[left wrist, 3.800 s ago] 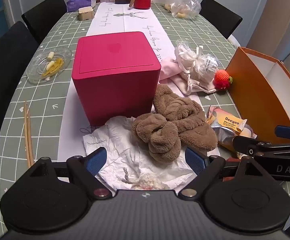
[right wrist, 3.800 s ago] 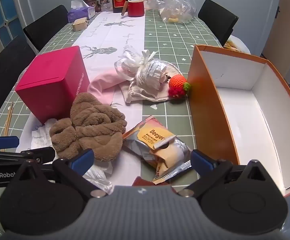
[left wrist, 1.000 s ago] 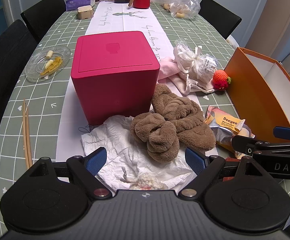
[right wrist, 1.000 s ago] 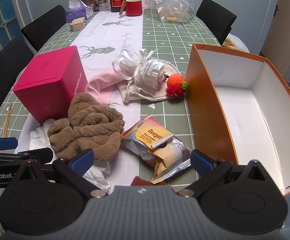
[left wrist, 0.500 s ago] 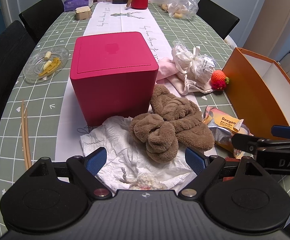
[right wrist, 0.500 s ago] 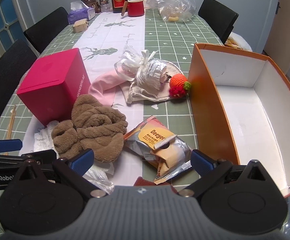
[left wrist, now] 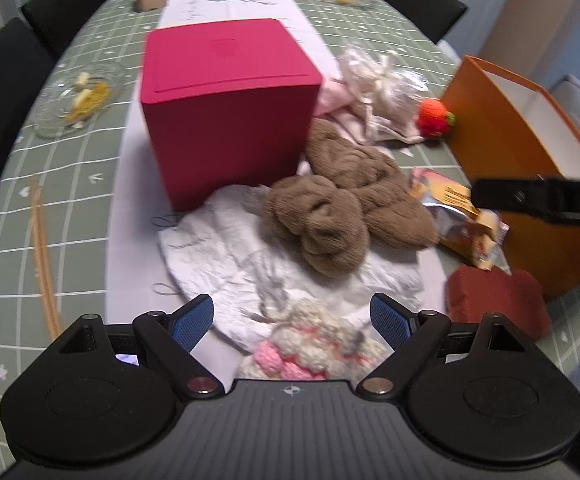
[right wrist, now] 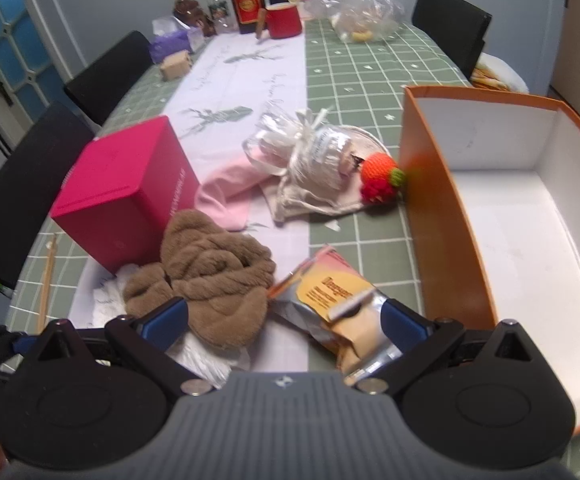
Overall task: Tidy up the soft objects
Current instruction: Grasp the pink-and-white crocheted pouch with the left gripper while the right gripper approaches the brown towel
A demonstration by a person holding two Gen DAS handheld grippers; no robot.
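A crumpled brown plush towel (left wrist: 350, 216) is lying in the middle of the worktop (left wrist: 74, 184), resting partly on a wrinkled white paper sheet (left wrist: 226, 248) and just beside a closed magenta box (left wrist: 226, 96). Nearer the camera, a small cream and pink crocheted piece (left wrist: 310, 344) is sitting between the blue-padded fingers of the left gripper (left wrist: 292, 318), whose jaws are standing wide apart around it without pressing on it. A dark red cloth (left wrist: 498, 300) is lying to its right, near the orange box (right wrist: 442, 216). Farther back, a pink fabric piece (right wrist: 226, 196), a beige drawstring pouch (right wrist: 314, 204) under a clear wrapped bundle (right wrist: 318, 152), and an orange and red knitted strawberry (right wrist: 380, 178) are gathering beside the box wall, the strawberry touching or almost touching it. A foil snack packet (right wrist: 330, 300) is lying between the towel and the box. The right gripper (right wrist: 284, 322) is hovering over the towel and packet with its jaws wide apart, holding nothing. The orange box is showing a bare white inside, so the sorting appears barely begun: every soft item visible is waiting on the worktop, and all of them seem left to be moved.
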